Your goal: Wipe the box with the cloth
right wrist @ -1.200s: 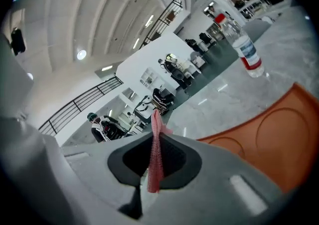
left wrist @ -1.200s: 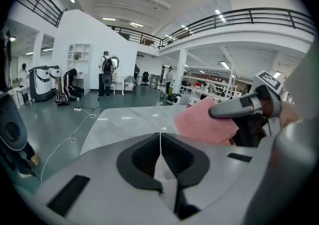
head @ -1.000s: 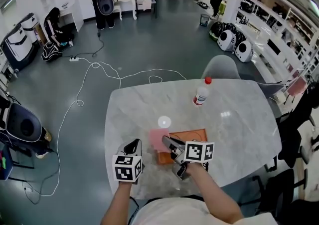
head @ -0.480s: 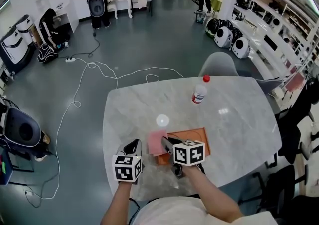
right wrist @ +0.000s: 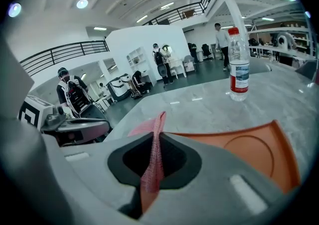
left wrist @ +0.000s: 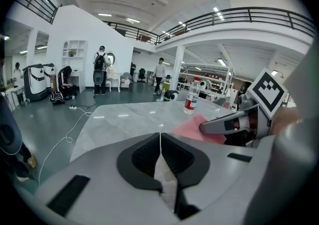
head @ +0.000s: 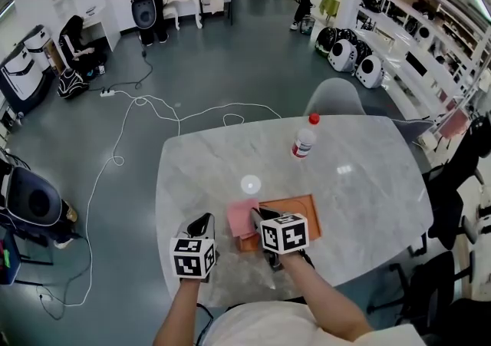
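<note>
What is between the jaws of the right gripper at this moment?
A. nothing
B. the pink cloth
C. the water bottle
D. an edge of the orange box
B: its own view shows the right gripper shut on the pink cloth, with the orange box lying beyond.

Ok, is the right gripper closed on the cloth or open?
Shut. The right gripper pinches a fold of the pink cloth between its closed jaws, plain in its own view.

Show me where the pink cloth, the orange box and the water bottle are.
pink cloth (head: 240, 215): head view, its spread-out middle.
orange box (head: 301, 209): head view, bare top face.
water bottle (head: 304, 143): head view, its label.
</note>
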A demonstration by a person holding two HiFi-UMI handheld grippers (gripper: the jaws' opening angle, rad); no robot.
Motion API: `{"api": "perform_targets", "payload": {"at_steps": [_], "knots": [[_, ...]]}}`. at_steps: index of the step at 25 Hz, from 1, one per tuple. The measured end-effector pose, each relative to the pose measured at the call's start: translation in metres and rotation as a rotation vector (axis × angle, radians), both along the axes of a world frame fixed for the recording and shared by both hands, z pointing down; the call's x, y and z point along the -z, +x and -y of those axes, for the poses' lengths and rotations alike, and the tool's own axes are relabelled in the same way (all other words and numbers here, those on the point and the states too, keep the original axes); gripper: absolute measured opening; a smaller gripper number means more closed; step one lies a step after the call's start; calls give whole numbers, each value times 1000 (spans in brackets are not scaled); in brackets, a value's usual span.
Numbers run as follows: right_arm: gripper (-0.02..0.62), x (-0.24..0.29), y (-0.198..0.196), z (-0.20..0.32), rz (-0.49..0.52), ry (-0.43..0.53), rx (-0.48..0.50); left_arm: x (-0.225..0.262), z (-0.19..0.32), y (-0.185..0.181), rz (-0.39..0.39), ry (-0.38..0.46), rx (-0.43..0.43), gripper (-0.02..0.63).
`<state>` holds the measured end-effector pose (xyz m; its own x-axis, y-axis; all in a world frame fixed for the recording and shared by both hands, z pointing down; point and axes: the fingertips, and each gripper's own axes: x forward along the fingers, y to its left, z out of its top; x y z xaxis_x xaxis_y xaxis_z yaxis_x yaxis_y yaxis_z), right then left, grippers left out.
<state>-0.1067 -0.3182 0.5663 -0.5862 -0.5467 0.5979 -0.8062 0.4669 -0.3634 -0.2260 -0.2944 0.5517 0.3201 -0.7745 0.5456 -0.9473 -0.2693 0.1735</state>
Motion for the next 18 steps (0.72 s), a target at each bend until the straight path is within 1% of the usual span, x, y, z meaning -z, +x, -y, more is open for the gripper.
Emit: {"api": "perform_targets", "payload": {"at_steps": [11, 18], "knots": [[18, -4, 34, 4, -49, -20, -28, -1, -2, 21, 14, -9, 17, 15], [18, -4, 61, 5, -52, -25, -63, -3, -5, 33, 18, -12, 28, 15]]}}
